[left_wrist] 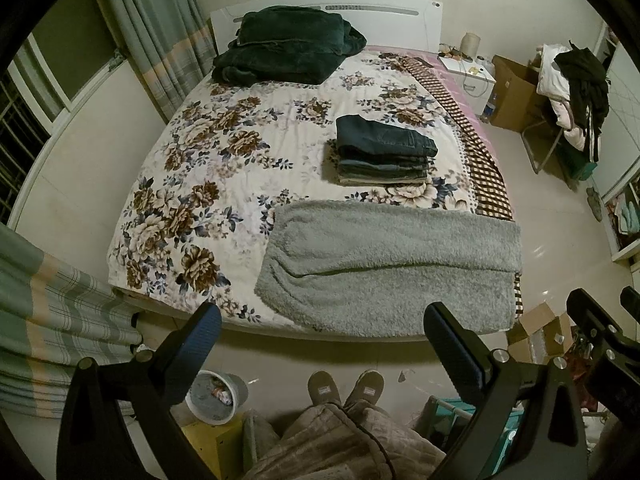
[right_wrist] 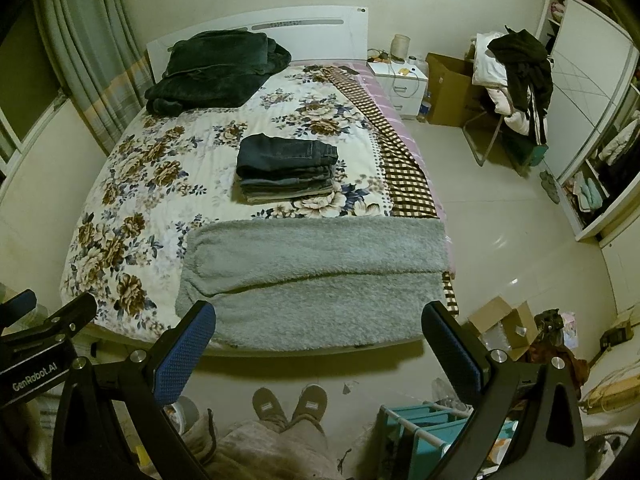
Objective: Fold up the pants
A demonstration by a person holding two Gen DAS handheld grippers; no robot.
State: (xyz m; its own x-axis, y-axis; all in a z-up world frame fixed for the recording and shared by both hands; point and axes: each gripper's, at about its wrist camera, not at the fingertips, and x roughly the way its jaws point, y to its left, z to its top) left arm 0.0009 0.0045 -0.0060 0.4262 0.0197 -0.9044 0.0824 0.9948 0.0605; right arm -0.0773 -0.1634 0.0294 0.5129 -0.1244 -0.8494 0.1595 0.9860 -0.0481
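The bed holds a folded jeans stack beyond a grey blanket; with left gripper and right gripper both spread empty, a careless reach could topple it.

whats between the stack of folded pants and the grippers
A grey fleece blanket covers the foot of the bed, between the stack of folded pants and both open grippers; it shows in both wrist views.

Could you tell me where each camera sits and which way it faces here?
Left wrist: on the left tool, held above the foot of the bed, looking down its length; slippers and the right tool show.
Right wrist: on the right tool, same direction, slightly rightward; slippers and the left tool show.
Shared: gray fleece pants, folded stack, headboard.
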